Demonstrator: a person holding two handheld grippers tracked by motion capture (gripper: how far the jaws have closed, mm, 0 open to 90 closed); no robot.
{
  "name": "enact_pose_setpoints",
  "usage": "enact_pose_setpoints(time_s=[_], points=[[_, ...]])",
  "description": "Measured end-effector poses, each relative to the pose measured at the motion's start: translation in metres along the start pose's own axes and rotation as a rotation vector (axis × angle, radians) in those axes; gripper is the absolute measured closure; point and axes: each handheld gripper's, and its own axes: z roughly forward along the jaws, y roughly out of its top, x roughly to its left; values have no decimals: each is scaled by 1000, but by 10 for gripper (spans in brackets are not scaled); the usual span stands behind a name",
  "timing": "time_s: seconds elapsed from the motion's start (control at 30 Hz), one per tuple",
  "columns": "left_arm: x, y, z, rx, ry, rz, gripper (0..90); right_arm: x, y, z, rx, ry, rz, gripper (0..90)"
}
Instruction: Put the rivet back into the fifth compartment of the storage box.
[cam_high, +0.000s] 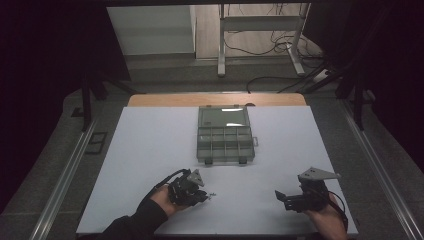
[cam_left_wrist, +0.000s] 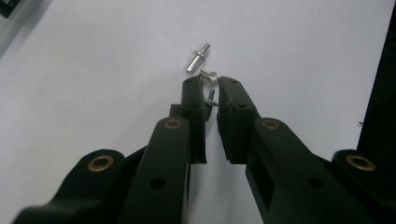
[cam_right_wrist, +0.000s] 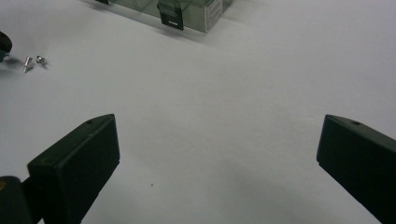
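The person's left gripper (cam_high: 207, 195) sits low over the white table surface (cam_high: 150, 150), toward its near edge and left of the middle, its black jaws drawn almost together with only a thin gap between the tips. In the left gripper view those tips (cam_left_wrist: 211, 84) stand right at a small silver flat-headed rivet (cam_left_wrist: 208, 74), which lies just at their ends; whether it is truly gripped or merely touched I cannot tell. A darker small screw (cam_left_wrist: 211, 97) shows in the slit between the jaws, lower down, and a larger shiny stepped metal pin (cam_left_wrist: 197, 57) lies on the surface just beyond, apart from the tips. The right gripper (cam_high: 285, 196) rests near the near right corner, its jaws spread wide over bare surface and holding nothing, as the right gripper view makes plain (cam_right_wrist: 219, 154). The clear grey plastic compartment box (cam_high: 225, 135), lid raised, stands toward the far edge at the middle, well apart from the fasteners. To my eye the step in hand is picking up one of these tiny fasteners, likely for sorting into the box. The next move calls for a firm squeeze on the rivet before lifting, then a steady carry to a compartment; so small a piece could easily slip or roll away.
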Motion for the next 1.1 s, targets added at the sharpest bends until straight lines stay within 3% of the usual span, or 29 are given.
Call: enact_pose_setpoints(time_s=[0.37,0.4,1.1], points=[[6,0,-6,-13,4,-35,819,5,1,-3,-6,2,-6,0],[5,0,-6,-35,2,-60,819,5,1,-3,-7,1,-9,0],[18,8,-18,-61,26,-94,818,9,2,-11,-22,3,-3,0]])
